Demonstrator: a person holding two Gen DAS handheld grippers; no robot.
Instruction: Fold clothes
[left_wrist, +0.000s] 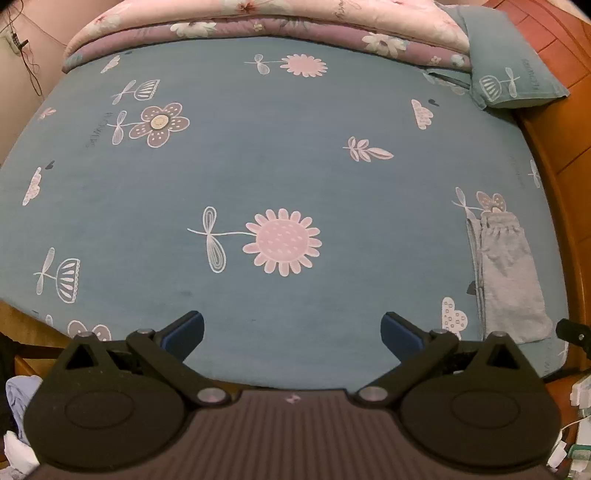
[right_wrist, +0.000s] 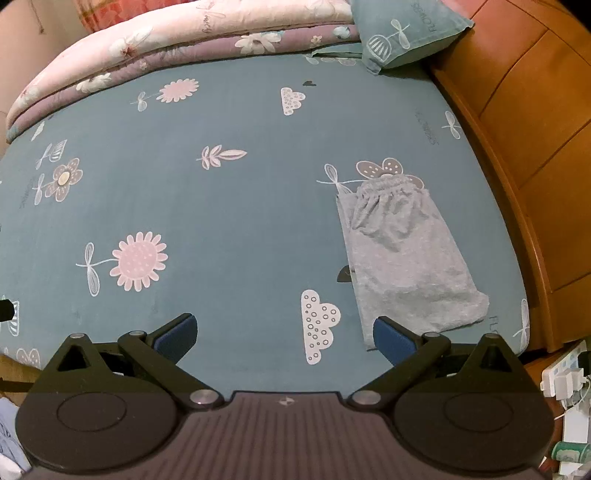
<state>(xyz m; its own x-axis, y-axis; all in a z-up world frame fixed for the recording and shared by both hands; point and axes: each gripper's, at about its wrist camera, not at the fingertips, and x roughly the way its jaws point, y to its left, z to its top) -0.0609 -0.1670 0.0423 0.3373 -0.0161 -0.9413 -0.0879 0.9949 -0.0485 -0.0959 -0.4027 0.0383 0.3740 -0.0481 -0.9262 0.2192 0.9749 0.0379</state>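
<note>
Big blue flower sheet (right_wrist: 236, 206) covers the bed. Folded quilt (right_wrist: 155, 40) sits at 12 o'clock, prob. out of the way. Gray shorts (right_wrist: 402, 258) lie folded flat at 3 o'clock, near the edge. L gripper (left_wrist: 291, 334) & R gripper (right_wrist: 282, 336) hover wide open, holding nothing.

Left hand-held gripper (left_wrist: 291, 334) agape — folded grey garment (left_wrist: 511, 277) right
</note>
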